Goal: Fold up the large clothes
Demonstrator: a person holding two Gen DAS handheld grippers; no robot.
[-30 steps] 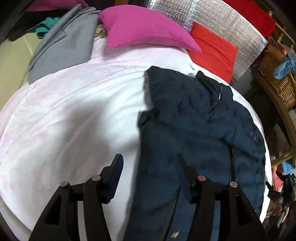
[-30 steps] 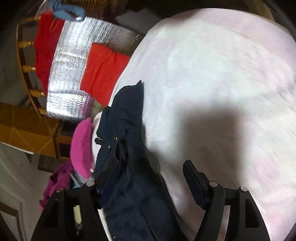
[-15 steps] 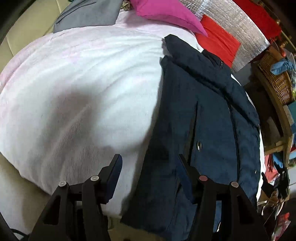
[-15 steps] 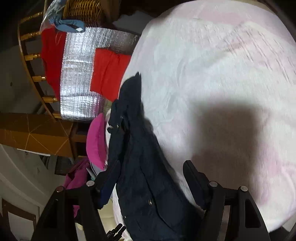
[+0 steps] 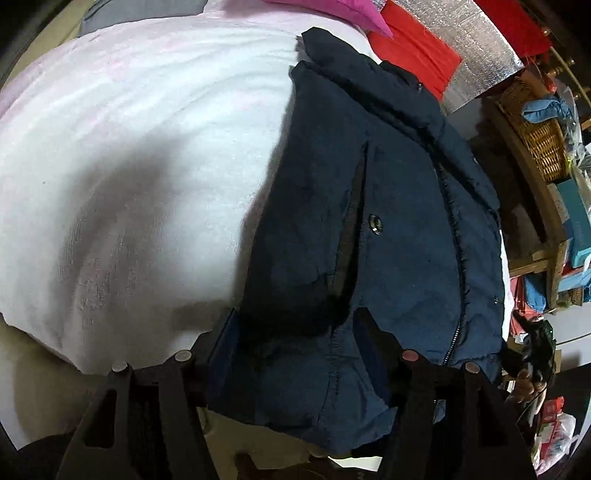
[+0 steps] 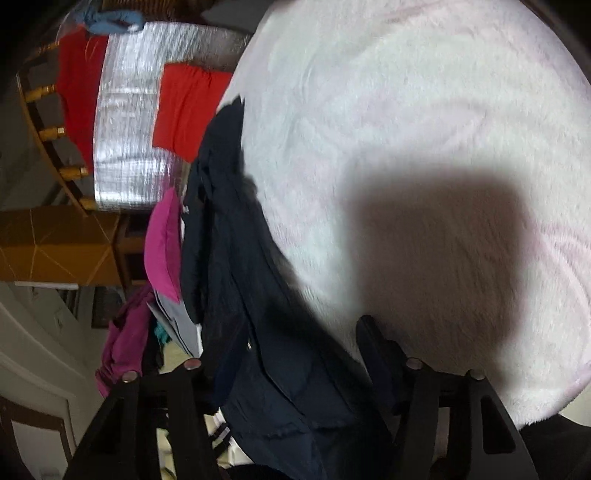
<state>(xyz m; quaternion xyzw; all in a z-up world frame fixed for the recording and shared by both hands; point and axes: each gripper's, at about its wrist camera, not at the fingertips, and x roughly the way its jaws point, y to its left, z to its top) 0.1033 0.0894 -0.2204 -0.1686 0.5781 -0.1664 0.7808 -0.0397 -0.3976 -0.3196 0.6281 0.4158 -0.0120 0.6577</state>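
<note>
Left wrist view: a navy padded jacket [image 5: 388, 206] is lying along the right side of a bed covered by a fluffy white blanket [image 5: 129, 155]. Its hem is hanging over the near edge of the bed, just in front of the left gripper [image 5: 295, 339]. The fingers [image 5: 223, 338] are standing spread apart, with the hem between them, though whether they are touching the fabric cannot be told. To the left of the jacket the blanket is lying wide and bare, shaded by a dark shadow. Beyond the collar, a pink pillow [image 5: 332, 7] and a red cushion [image 5: 413, 51] are resting at the far edge, with a silver quilted panel [image 5: 476, 44] behind them. Past the right edge of the bed, a wicker basket [image 5: 535, 125] is sitting on a wooden shelf [image 5: 535, 192] and is holding a blue cloth [image 5: 543, 109].

Right wrist view: the picture is turned sideways. The same jacket [image 6: 236, 280] is running up the left of the frame along the blanket's [image 6: 406, 129] edge, with its lower part drooping between the spread fingers [image 6: 373, 350] of the right gripper [image 6: 291, 354]. Contact with the cloth cannot be told. The blanket is filling the whole right side, open apart from a large square shadow. Left of the jacket, the pink pillow [image 6: 162, 243], red cushion [image 6: 188, 107] and silver panel [image 6: 129, 122] are crowding together, with magenta clothing [image 6: 122, 339] heaped below them.
</note>
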